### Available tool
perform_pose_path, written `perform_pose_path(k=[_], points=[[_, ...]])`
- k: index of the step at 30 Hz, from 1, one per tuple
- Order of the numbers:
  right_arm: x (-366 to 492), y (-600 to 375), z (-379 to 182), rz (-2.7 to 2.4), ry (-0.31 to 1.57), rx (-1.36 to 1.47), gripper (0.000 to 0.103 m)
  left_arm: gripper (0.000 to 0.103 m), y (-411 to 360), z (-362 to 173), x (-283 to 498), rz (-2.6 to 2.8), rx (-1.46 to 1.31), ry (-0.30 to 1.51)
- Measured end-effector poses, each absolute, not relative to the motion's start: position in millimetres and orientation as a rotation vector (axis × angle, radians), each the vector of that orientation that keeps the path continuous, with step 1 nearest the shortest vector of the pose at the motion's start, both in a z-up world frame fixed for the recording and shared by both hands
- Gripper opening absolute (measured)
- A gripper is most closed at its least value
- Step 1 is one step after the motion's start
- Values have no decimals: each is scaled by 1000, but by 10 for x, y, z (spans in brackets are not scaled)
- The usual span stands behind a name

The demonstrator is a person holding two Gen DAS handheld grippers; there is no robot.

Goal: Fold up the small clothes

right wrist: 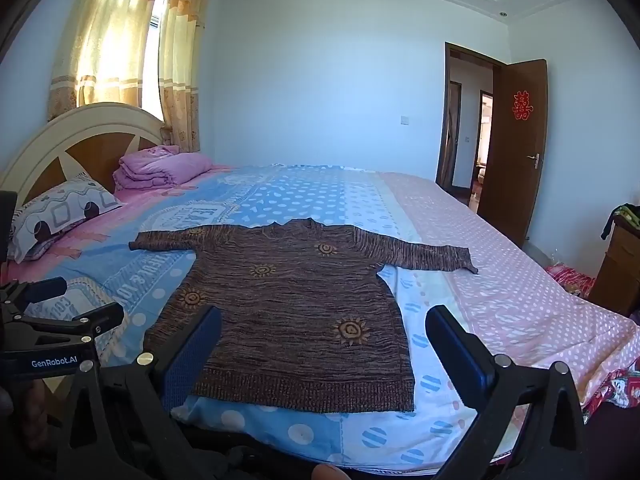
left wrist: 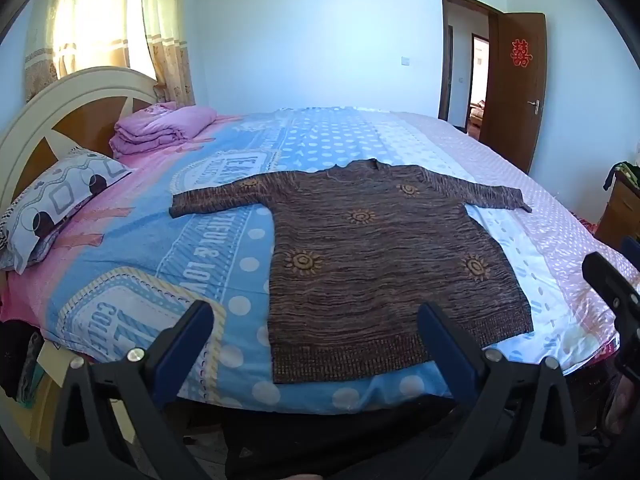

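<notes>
Brown knit sweater (left wrist: 380, 256) spread flat on bed (left wrist: 224, 240), front up, both sleeves out sideways, hem toward near edge of bed, neck toward far side. Left gripper (left wrist: 316, 344) held just off near edge, before sweater hem, jaws wide apart, nothing between. Right gripper (right wrist: 324, 344) likewise before hem, jaws wide apart, empty. Patterned pillow (left wrist: 60, 204) and folded pink blanket (left wrist: 160, 128) by headboard (left wrist: 72, 96), left of sweater, well apart from it. Open brown door (right wrist: 516, 144) beyond right sleeve.
</notes>
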State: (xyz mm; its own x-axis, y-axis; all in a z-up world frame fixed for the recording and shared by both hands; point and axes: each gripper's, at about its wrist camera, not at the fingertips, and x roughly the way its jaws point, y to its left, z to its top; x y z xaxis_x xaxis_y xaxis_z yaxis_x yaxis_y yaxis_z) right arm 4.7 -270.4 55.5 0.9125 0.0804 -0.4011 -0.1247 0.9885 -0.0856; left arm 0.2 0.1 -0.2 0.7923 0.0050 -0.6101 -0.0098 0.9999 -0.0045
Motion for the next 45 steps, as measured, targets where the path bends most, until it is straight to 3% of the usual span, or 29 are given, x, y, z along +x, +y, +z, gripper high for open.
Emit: perform_pose_path(k=[45], points=[[71, -2696, 489, 134, 447, -106, 102, 103, 22, -64, 34, 19, 9, 678]])
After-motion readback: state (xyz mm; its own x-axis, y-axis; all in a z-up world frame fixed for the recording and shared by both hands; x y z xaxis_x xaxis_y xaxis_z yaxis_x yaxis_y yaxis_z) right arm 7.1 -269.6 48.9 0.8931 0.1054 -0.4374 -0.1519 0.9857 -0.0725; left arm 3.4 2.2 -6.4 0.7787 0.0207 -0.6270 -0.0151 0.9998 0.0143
